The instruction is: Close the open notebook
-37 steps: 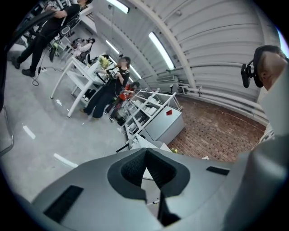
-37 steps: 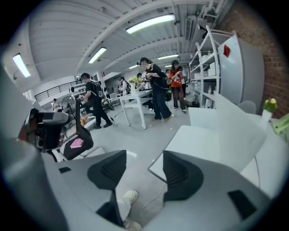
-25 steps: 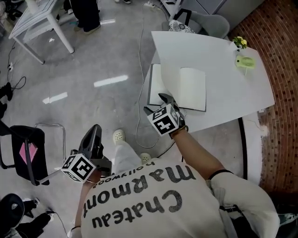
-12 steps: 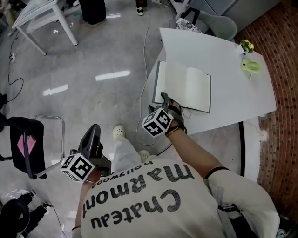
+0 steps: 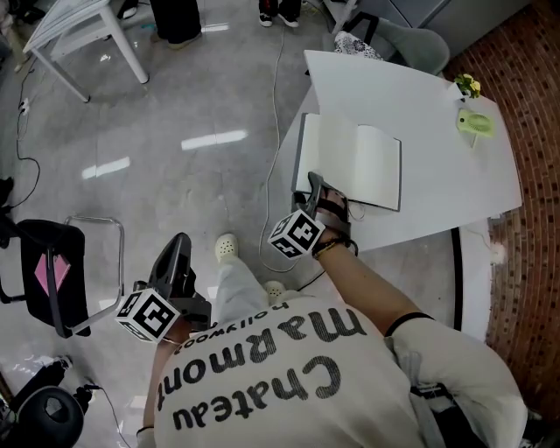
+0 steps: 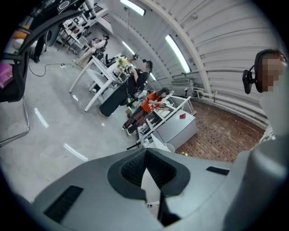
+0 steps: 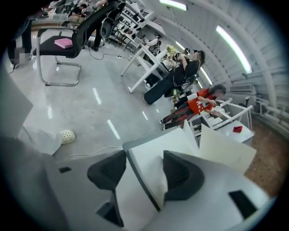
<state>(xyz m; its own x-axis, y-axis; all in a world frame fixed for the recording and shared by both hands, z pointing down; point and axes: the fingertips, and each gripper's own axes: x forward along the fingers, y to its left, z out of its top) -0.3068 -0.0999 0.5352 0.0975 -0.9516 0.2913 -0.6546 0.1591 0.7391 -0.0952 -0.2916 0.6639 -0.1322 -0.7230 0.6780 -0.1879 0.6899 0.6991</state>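
Observation:
The open notebook (image 5: 359, 162) lies flat on the white table (image 5: 437, 114), blank pages up, a grey cover under it. My right gripper (image 5: 317, 188) is at its near left corner. In the right gripper view the jaws (image 7: 143, 164) straddle the notebook's left edge (image 7: 146, 178): the grey cover rim runs between them, one pad over the page, the other apart from the cover. The jaws are closing. My left gripper (image 5: 178, 249) hangs low beside the person's leg, far from the table. Its pads (image 6: 145, 155) meet at the tips with nothing between them.
A green object (image 5: 473, 122) and a small yellow flower (image 5: 465, 85) sit at the table's far right. A cable (image 5: 273, 105) trails on the floor left of the table. A black chair (image 5: 52, 280) with a pink item stands at left, a white table (image 5: 79, 26) at top left.
My right gripper has rolled and come down onto the notebook's near left corner, its jaws narrowing around the edge. The left gripper has hardly moved.

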